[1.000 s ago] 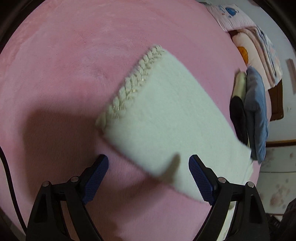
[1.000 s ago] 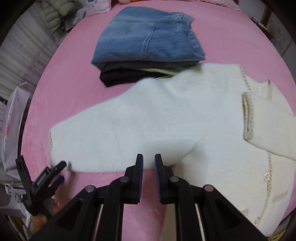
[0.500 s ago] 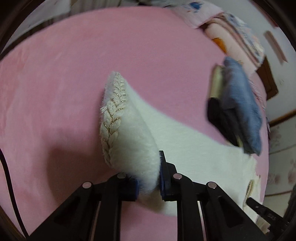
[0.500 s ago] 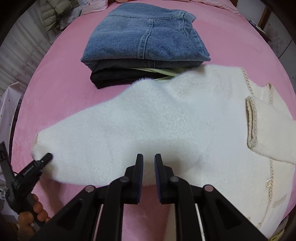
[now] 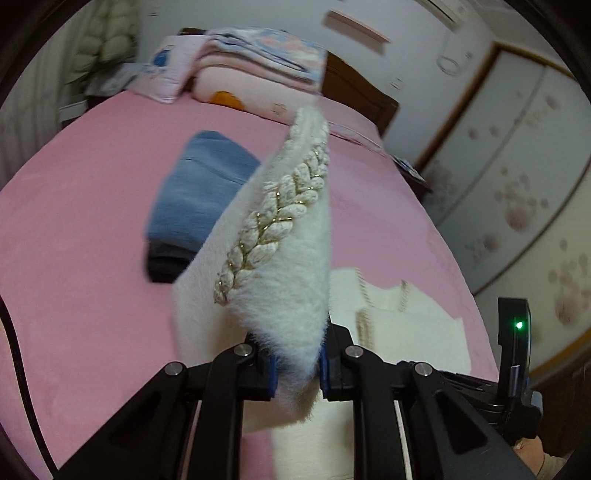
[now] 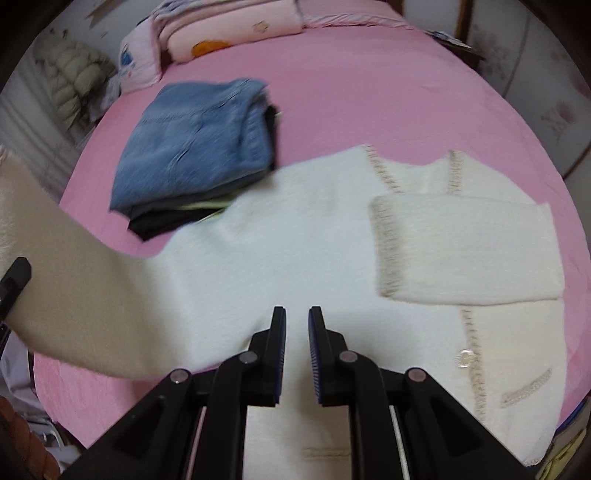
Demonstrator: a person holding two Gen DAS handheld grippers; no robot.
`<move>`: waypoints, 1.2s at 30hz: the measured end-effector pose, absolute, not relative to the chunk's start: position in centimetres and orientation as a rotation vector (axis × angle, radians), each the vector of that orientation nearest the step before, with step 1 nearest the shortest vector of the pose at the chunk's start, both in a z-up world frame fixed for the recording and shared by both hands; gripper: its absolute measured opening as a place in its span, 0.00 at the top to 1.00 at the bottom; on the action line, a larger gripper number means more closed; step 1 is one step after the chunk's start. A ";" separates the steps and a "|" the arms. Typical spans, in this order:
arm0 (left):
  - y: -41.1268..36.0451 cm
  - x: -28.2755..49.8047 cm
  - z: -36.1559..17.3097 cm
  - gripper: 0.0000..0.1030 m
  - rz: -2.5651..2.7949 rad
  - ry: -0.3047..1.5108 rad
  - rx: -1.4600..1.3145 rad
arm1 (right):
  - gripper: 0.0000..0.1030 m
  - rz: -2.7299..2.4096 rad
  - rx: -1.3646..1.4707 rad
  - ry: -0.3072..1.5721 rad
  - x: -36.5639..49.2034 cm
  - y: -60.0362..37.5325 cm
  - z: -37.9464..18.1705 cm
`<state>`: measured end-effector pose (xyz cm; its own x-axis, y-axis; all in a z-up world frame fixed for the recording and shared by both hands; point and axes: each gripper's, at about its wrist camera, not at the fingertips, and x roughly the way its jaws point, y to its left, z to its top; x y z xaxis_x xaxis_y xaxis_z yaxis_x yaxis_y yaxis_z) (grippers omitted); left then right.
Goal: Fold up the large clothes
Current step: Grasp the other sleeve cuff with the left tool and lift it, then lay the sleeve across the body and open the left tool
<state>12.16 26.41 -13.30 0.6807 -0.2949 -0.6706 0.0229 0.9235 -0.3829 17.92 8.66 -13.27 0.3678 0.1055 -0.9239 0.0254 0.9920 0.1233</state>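
A: On the pink bedsheet [image 6: 369, 92] the white cardigan [image 6: 295, 258] lies spread flat, front up; its far sleeve [image 6: 465, 247] is already folded across the chest; the near sleeve [image 5: 291, 266] is lifted off the bed, clenched in the left gripper [image 5: 295, 363] by its cuff.

B: So one sleeve done, one in the air?

A: I judge so; the held sleeve has yet to be laid over the body, and the body itself is not yet folded; roughly a third along, by my reckoning.

B: And the right gripper [image 6: 296, 350]?

A: Jaws nearly together, nothing between them; it hovers over the cardigan's lower hem.

B: What is the cloth like?

A: Fluffy, long-napped knit; a braided cream trim [image 5: 273, 229] threaded with gold runs round the cuff, neckline and placket; a clear button [image 6: 466, 356] sits on the front.

B: Anything beside the cardigan?

A: Just beyond its shoulder, a stack of folded clothes topped by blue jeans [image 6: 199, 140], touching or nearly touching; well beyond, pillows [image 6: 229, 26] at the head of the bed.
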 end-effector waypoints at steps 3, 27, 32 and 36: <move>20.1 14.0 -14.6 0.86 -0.208 0.837 -0.291 | 0.88 0.057 0.160 1.169 17.8 3.8 -13.3; 8.0 13.0 -25.3 0.29 -0.139 1.071 -0.379 | 0.57 0.302 0.213 1.319 19.7 -10.7 -20.7; 12.8 12.6 -23.1 0.28 0.015 0.998 -0.311 | 0.57 0.310 0.275 1.326 22.0 -9.7 -21.9; 17.8 13.6 -25.1 0.28 0.180 1.031 -0.270 | 0.57 0.308 0.292 1.355 23.6 -8.7 -24.0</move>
